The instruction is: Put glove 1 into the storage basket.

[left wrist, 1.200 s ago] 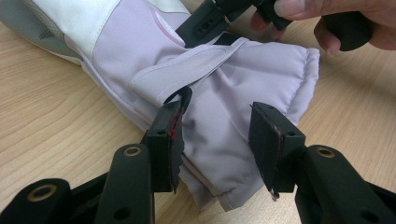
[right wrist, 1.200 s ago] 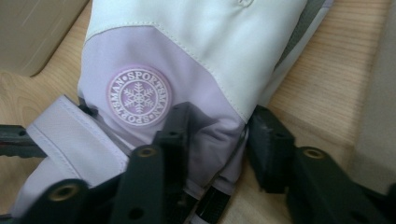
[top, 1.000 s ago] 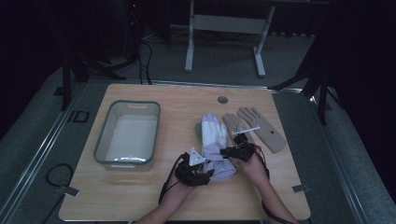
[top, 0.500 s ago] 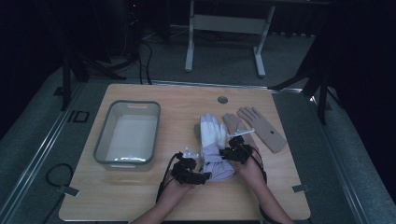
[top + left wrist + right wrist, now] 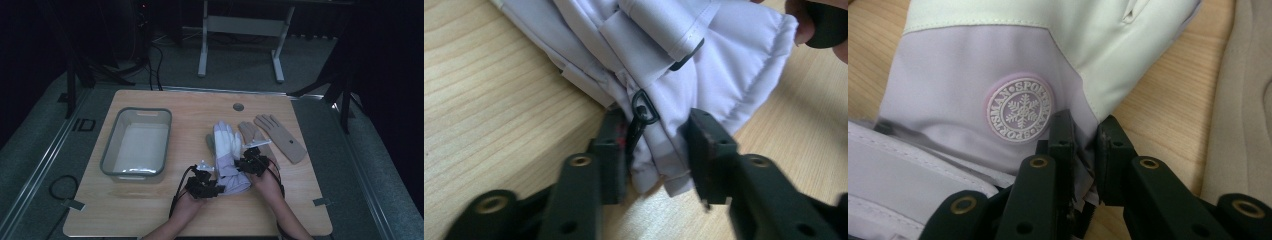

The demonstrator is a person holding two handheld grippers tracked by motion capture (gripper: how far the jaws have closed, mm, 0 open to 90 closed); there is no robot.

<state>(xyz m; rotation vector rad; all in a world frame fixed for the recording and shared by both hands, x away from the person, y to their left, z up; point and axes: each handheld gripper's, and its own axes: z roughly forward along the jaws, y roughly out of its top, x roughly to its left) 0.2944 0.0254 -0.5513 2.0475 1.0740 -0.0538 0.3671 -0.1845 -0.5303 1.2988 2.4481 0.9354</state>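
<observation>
A: Wooden surface point(image 5: 150, 210), bare along its near edge and far strip. What sits leftmost?

B: 1 grey bin point(image 5: 136, 144), well apart from the gloves, open wood between.

A: Then the hands?

B: Left hand point(image 5: 186, 209) comes in from the near edge; its left gripper point(image 5: 204, 184) has jaws parted around the cuff edge of the lilac ski glove point(image 5: 227, 155), fabric between them, not pinched.

A: And the other?

B: Right hand point(image 5: 265, 182) angles inward; the right gripper point(image 5: 252, 162) has jaws nearly closed on a fold at the glove's side, beside its round snowflake badge point(image 5: 1020, 108).

A: Further right?

B: 2 tan gloves point(image 5: 280, 137) lying flat, just beside the lilac one.
</observation>
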